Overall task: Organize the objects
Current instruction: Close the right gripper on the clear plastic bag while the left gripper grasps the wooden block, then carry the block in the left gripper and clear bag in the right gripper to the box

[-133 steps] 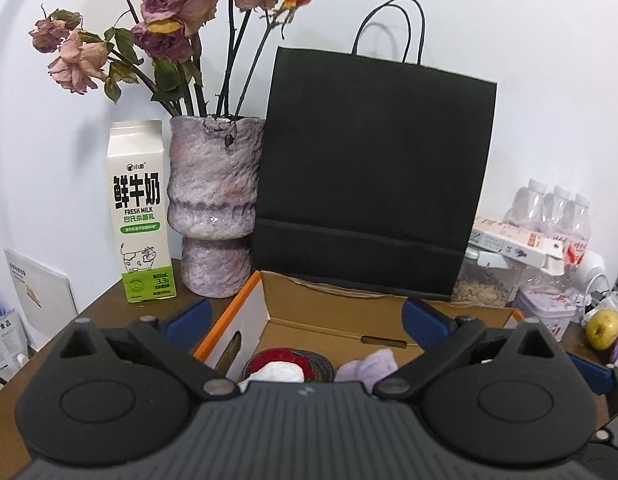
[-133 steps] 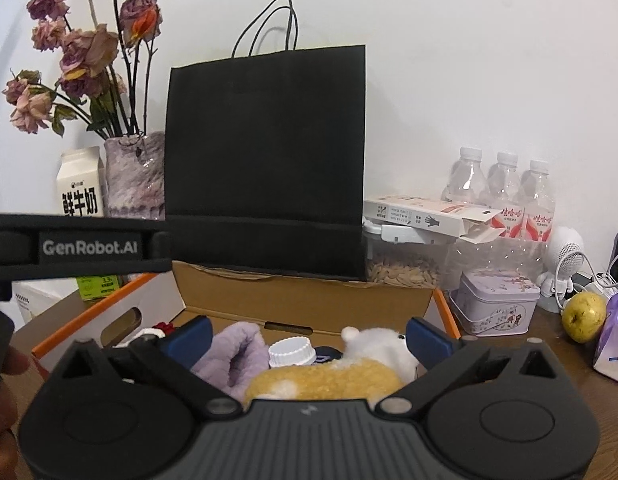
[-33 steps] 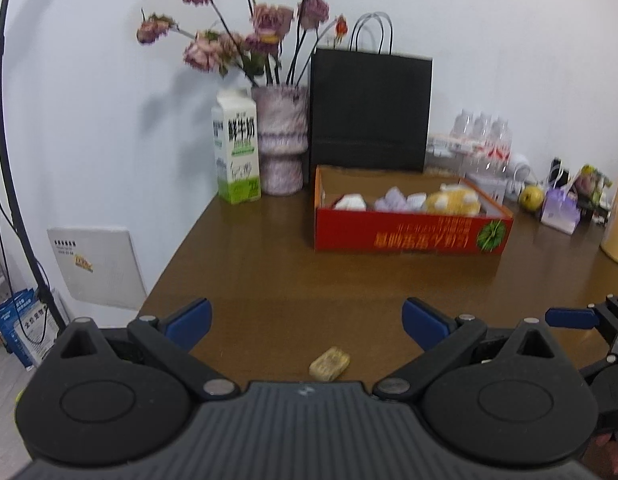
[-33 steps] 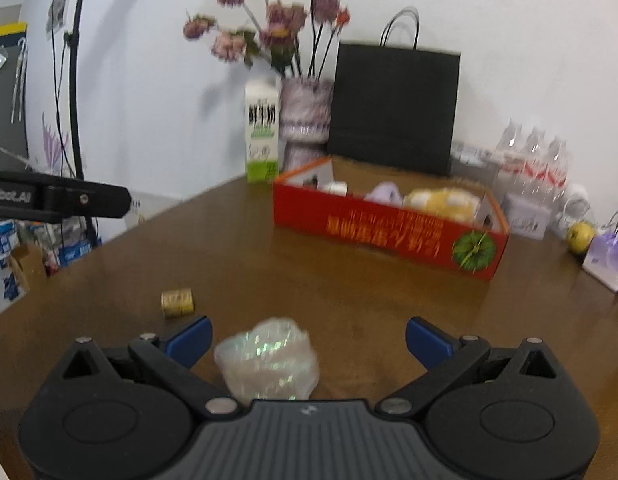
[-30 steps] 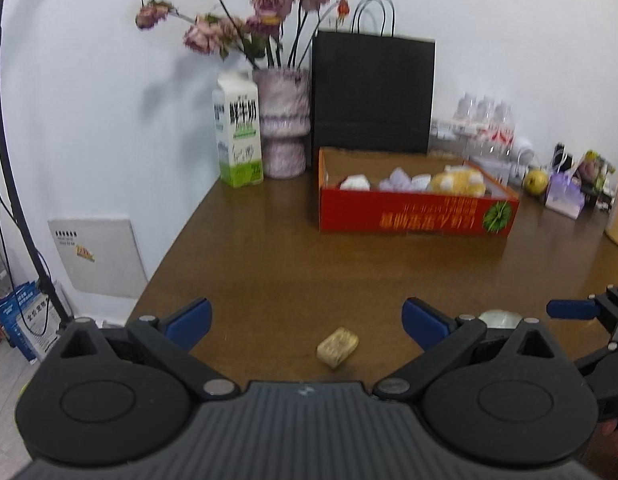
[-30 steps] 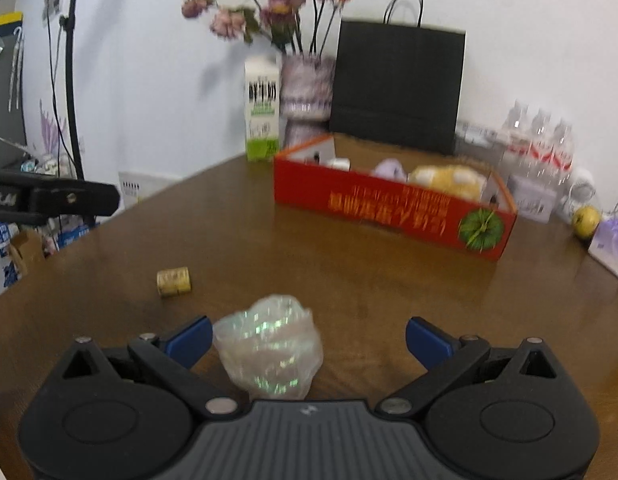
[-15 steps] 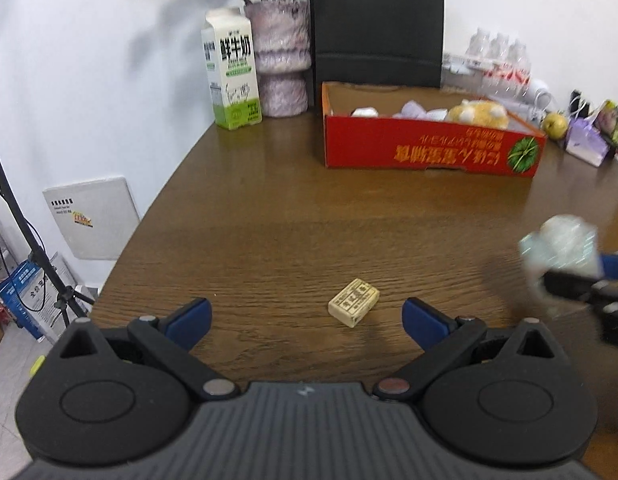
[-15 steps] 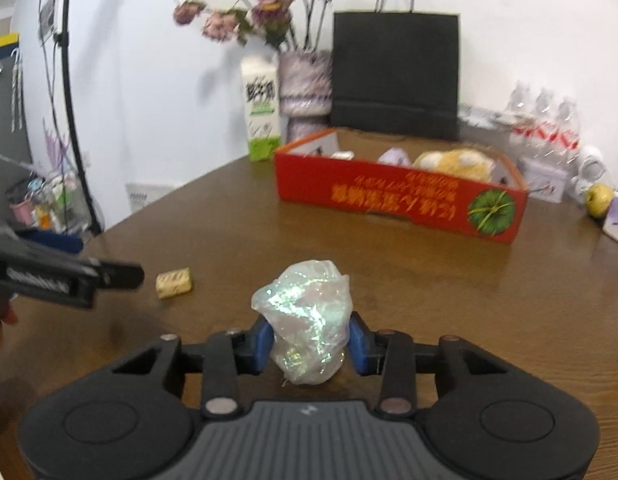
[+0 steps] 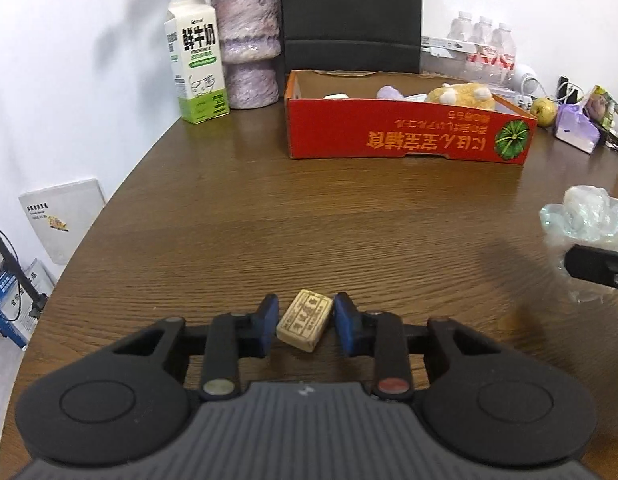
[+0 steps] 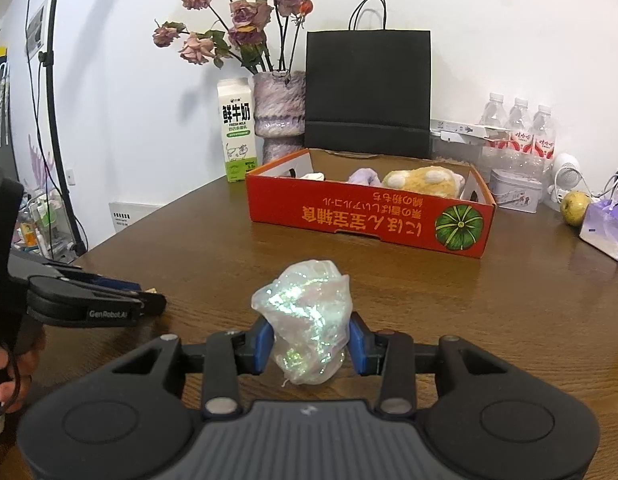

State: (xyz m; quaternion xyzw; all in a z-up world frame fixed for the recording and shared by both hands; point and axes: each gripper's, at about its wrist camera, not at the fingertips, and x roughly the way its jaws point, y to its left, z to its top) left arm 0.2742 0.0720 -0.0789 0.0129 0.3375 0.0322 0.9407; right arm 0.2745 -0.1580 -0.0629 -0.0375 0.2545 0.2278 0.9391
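Observation:
On the brown table, close to me, lies a small tan block (image 9: 305, 323), and my left gripper (image 9: 306, 320) is shut on it, one blue pad against each side. My right gripper (image 10: 309, 340) is shut on a crumpled iridescent plastic bundle (image 10: 305, 312), held just above the table. The left wrist view shows that bundle (image 9: 581, 216) at its right edge. The left gripper (image 10: 149, 302) shows low at the left of the right wrist view, held by a hand. Farther back stands the open red cardboard box (image 10: 369, 216), holding a yellow plush toy (image 10: 421, 180) and a purple soft item (image 10: 363, 176).
Behind the box stand a milk carton (image 10: 237, 128), a purple vase of dried roses (image 10: 279, 108) and a black paper bag (image 10: 367, 88). Water bottles (image 10: 521, 124), a tin (image 10: 515, 192), an apple (image 10: 575, 202) and a purple pack (image 10: 605, 228) crowd the back right. The table's curved edge (image 9: 89, 240) runs along the left.
My left gripper has come down and forward over the tan block and shut on it. My right gripper has shut on the iridescent bundle and raised it a little off the table.

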